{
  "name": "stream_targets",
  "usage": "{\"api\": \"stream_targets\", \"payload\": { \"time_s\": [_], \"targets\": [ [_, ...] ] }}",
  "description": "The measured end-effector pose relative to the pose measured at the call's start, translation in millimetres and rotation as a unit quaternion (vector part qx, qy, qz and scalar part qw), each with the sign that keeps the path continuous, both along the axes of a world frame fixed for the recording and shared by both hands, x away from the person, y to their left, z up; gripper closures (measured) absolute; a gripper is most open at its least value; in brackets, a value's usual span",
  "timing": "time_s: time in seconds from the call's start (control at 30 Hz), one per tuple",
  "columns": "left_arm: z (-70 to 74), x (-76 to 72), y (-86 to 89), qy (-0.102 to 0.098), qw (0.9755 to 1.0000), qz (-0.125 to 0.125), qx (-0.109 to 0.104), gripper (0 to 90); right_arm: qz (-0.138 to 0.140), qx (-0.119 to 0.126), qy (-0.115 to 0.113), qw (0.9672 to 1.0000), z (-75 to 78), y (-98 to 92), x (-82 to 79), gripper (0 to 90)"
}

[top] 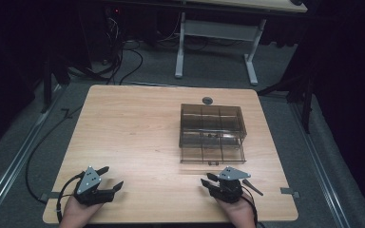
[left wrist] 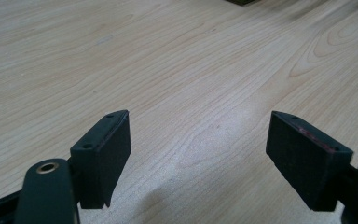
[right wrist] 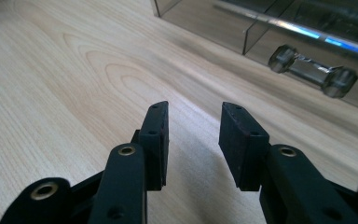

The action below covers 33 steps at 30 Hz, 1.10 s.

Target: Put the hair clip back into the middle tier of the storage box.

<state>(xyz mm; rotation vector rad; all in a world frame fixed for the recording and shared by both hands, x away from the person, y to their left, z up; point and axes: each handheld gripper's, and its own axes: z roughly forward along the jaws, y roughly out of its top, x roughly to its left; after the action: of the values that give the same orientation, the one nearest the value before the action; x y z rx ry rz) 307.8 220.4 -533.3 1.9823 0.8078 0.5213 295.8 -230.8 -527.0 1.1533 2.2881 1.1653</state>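
A smoky see-through drawer box [top: 211, 124] stands right of the middle of the wooden table [top: 138, 133]. Its bottom drawer [top: 212, 154] sticks out a little toward me. In the right gripper view the drawer front [right wrist: 205, 18] and its clear knob handle [right wrist: 312, 70] lie ahead to the right. My right gripper [top: 208, 179] rests near the front edge just short of the drawer, jaws a narrow gap apart with nothing between them [right wrist: 193, 121]. My left gripper [top: 111, 177] sits at the front left over bare wood, jaws spread wide and empty [left wrist: 198, 135].
A round grey cable grommet [top: 207, 100] sits at the table's back edge behind the box. Beyond the table stands another desk on white legs [top: 180, 47], with cables [top: 119, 61] on the floor. Bare wood lies left of the box.
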Motion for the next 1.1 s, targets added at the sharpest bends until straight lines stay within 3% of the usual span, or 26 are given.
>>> {"api": "stream_targets", "payload": {
  "time_s": [0.5, 0.73, 1.1],
  "targets": [
    [0.0, -0.1, 0.1, -0.001, 1.0000, -0.001, -0.001, 22.4, -0.011, 0.008, 0.005, 0.9999, 4.0, -7.0, -2.2, 64.7],
    [0.1, 0.2, -0.1, 0.001, 1.0000, 0.000, 0.001, 22.4, -0.040, -0.016, 0.002, 0.9991, 7.0, -30.1, -7.7, 65.0],
    [0.1, 0.2, 0.3, 0.000, 1.0000, -0.001, -0.001, 22.4, -0.087, -0.010, 0.001, 0.9962, 11.6, -64.8, -16.2, 65.3]
  ]
}}
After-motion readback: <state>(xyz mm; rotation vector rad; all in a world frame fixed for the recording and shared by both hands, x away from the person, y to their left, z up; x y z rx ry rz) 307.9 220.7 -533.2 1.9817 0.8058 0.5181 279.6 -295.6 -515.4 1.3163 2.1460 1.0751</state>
